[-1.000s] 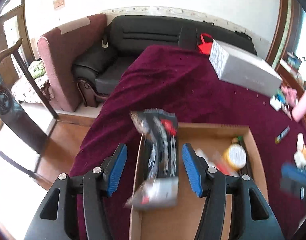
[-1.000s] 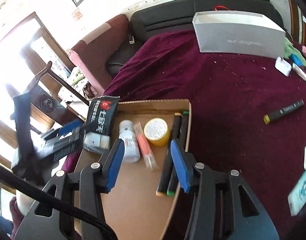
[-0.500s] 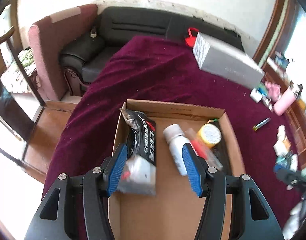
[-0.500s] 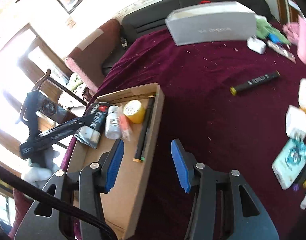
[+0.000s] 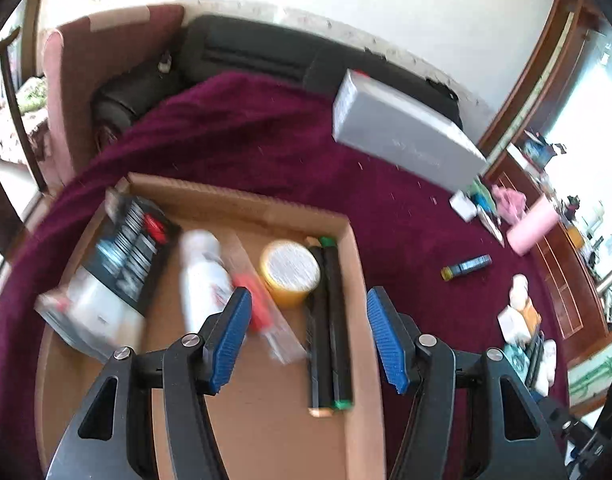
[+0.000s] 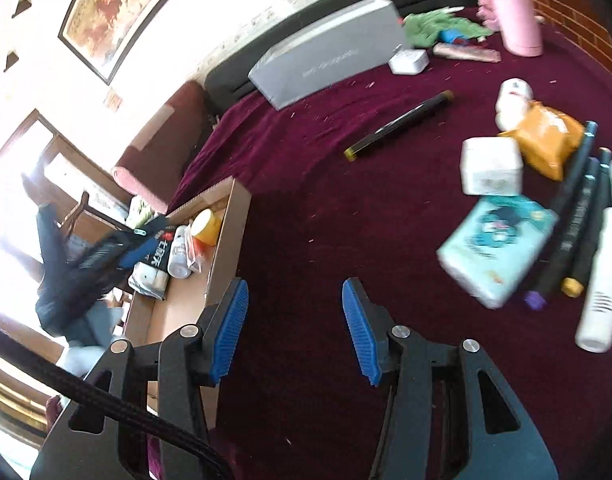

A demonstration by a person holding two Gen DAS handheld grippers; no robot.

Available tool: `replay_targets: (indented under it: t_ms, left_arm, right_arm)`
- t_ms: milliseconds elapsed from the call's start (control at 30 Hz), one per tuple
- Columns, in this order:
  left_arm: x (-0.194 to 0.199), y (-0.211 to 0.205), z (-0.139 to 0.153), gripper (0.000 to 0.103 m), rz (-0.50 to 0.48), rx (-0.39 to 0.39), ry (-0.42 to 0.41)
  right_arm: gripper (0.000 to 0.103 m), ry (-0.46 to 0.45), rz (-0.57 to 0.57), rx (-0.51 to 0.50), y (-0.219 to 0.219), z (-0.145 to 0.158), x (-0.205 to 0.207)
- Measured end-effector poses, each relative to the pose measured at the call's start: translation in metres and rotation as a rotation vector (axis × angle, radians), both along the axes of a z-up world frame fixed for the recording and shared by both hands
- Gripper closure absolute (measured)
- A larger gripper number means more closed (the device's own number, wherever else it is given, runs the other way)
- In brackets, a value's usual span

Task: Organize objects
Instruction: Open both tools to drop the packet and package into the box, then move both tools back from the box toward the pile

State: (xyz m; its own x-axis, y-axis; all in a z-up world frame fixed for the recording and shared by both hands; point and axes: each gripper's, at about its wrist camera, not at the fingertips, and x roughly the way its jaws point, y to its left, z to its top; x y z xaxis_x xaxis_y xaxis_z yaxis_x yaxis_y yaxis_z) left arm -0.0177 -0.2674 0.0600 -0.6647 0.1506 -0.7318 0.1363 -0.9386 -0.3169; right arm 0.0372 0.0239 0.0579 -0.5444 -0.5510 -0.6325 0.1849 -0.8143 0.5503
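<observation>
A cardboard box on the maroon cloth holds a black snack packet, a white bottle, a yellow-lidded jar and two black markers. My left gripper is open and empty above the box. My right gripper is open and empty over bare cloth, right of the box. To its right lie a teal tissue pack, a white cube, an orange pouch, several markers and a white tube. A lone black marker lies farther back.
A grey carton stands at the far side, also in the right wrist view. A pink cup and green cloth sit behind. A black sofa and a maroon armchair stand beyond the table.
The black packet has left my left gripper and now lies in the box; the left gripper has swung right. My right gripper has moved right from the box toward the loose items.
</observation>
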Motion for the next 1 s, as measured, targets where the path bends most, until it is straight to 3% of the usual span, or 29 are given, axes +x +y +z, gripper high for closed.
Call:
replay_targets:
  t_ms: [200,300,367,633,767,867,933,1000]
  left_arm:
    - [0.026,0.018,-0.013,0.049,-0.027,0.026,-0.013]
    - [0.038,0.016,-0.008,0.049,-0.014,0.059,0.031]
    - [0.041,0.015,-0.011,0.049,-0.022,0.091,0.019]
    - [0.059,0.019,0.004,0.049,-0.015,0.092,0.043]
    - [0.089,0.055,0.044,0.049,-0.114,0.046,0.085]
    - [0.106,0.089,0.068,0.04,-0.203,-0.008,0.131]
    - [0.108,0.11,0.067,0.04,-0.246,-0.004,0.126]
    - [0.101,0.133,0.049,0.04,-0.276,-0.007,0.078]
  right_arm:
    - [0.053,0.02,-0.044,-0.019,0.026,0.004,0.011]
    - [0.053,0.015,-0.046,-0.037,0.029,0.002,0.017]
    - [0.053,0.009,-0.043,-0.046,0.031,0.001,0.02]
    - [0.053,0.021,-0.047,-0.035,0.041,0.004,0.042]
    - [0.053,0.032,-0.091,-0.013,0.059,0.008,0.055]
    - [0.053,0.037,-0.134,-0.01,0.074,0.01,0.064]
    - [0.052,0.039,-0.165,-0.01,0.083,0.01,0.068]
    - [0.052,0.038,-0.193,-0.007,0.093,0.01,0.069]
